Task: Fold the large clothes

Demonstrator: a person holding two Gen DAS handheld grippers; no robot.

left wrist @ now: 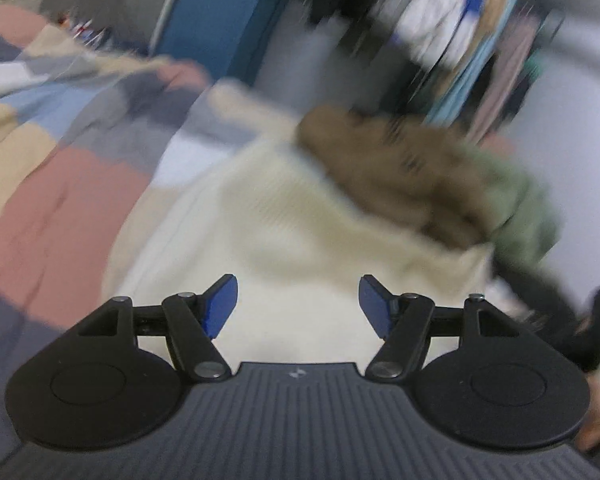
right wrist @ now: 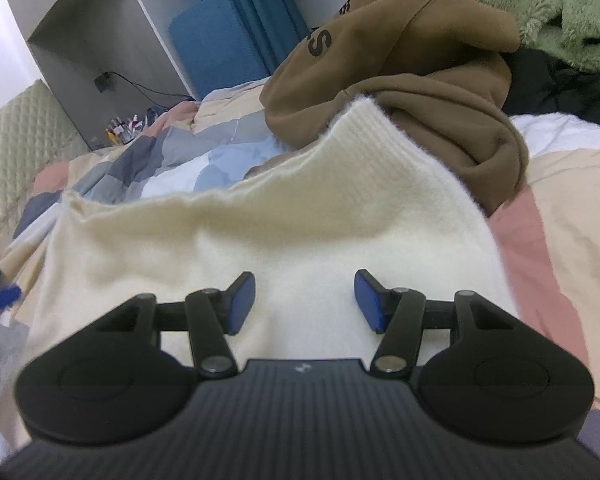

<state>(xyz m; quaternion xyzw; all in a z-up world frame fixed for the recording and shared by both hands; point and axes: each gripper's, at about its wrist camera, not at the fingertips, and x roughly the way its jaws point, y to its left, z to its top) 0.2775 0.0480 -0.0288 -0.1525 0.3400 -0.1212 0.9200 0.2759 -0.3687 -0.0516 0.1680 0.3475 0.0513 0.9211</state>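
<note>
While motion blur smears the left view, both tools stand released: the left tool (left wrist: 298,305) and right tool (right wrist: 304,301) hover over a cream sweater (right wrist: 260,236) spread on the bed (right wrist: 559,208). A brown hoodie (right wrist: 399,60) overlaps its far edge; a green fleece (right wrist: 547,8) is cut off beyond.

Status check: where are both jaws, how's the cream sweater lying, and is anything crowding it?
Left gripper and right gripper open, nothing held. Cream sweater spread on patchwork quilt. Brown hoodie bunched against its far edge.
</note>
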